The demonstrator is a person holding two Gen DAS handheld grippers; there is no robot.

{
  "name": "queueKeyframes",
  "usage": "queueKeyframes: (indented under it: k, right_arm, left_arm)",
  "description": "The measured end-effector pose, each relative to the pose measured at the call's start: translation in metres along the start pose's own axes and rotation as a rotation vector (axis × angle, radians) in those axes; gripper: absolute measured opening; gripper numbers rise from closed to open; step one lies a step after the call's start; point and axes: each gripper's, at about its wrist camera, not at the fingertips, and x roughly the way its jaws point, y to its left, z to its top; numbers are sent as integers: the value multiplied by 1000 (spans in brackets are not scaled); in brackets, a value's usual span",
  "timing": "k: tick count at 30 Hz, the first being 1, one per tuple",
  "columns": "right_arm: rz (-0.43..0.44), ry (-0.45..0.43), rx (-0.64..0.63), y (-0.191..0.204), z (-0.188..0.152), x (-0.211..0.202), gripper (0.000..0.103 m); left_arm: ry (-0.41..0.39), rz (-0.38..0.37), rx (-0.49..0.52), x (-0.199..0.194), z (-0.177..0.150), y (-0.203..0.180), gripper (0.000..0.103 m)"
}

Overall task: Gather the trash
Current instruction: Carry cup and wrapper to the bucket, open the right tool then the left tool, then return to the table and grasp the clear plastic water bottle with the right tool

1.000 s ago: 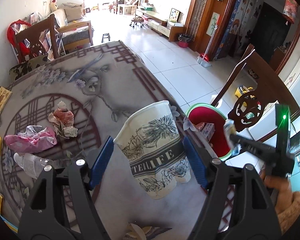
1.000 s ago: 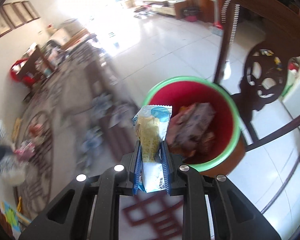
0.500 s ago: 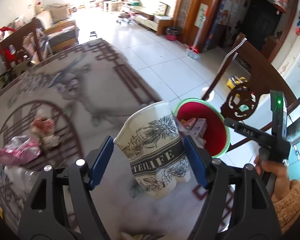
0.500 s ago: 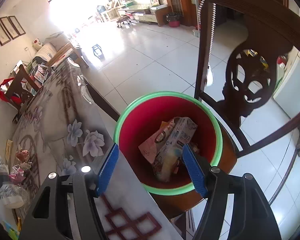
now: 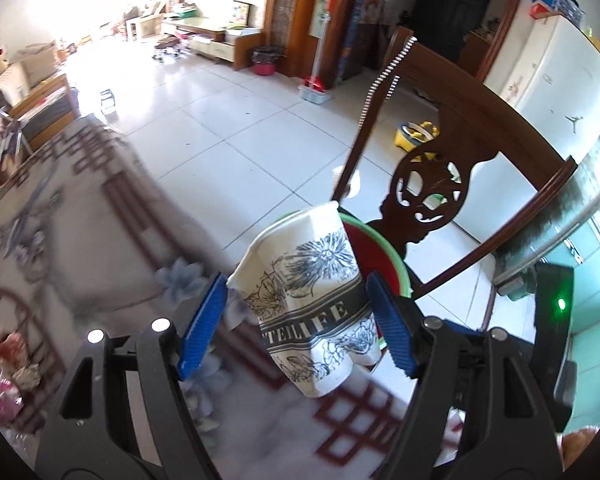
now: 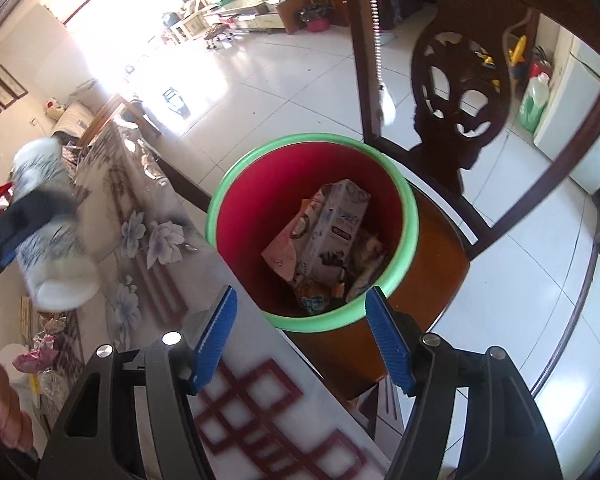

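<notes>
My left gripper (image 5: pixel 296 320) is shut on a white paper cup (image 5: pixel 308 292) with black flower print and holds it tilted above the table edge, just in front of the red bin (image 5: pixel 380 256). In the right wrist view the red bin with its green rim (image 6: pixel 312 320) stands on a chair seat beside the table and holds cartons and wrappers (image 6: pixel 332 232). My right gripper (image 6: pixel 300 332) is open and empty just short of the bin. The cup (image 6: pixel 52 240) shows blurred at the left of the right wrist view.
A dark carved wooden chair (image 5: pixel 432 196) stands behind the bin. The patterned tablecloth (image 5: pixel 80 216) covers the table. Crumpled wrappers and a pink bag (image 5: pixel 8 372) lie at its far left. A white fridge (image 5: pixel 556 80) stands at the right.
My right gripper opened and dropped the snack packet into the bin. My left gripper has carried the cup rightward toward the bin.
</notes>
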Motion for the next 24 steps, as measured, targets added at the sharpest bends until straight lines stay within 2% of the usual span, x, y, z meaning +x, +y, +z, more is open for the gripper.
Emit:
queueKeyframes:
  k: [9, 11, 13, 18, 24]
  right_arm:
    - [-51, -8, 74, -31, -17, -13, 66]
    - [-57, -11, 81, -34, -20, -17, 66]
    - [-62, -15, 83, -36, -23, -20, 66]
    - [-62, -26, 68, -29, -25, -26, 66]
    - [-20, -42, -15, 5, -21, -30, 66]
  left_arm:
    - [25, -61, 43, 32, 13, -23, 72]
    - [24, -65, 37, 35, 14, -24, 76]
    - [14, -69, 26, 34, 13, -23, 85]
    - [-1, -74, 16, 20, 11, -20, 85]
    - [-53, -5, -18, -26, -11, 4, 85]
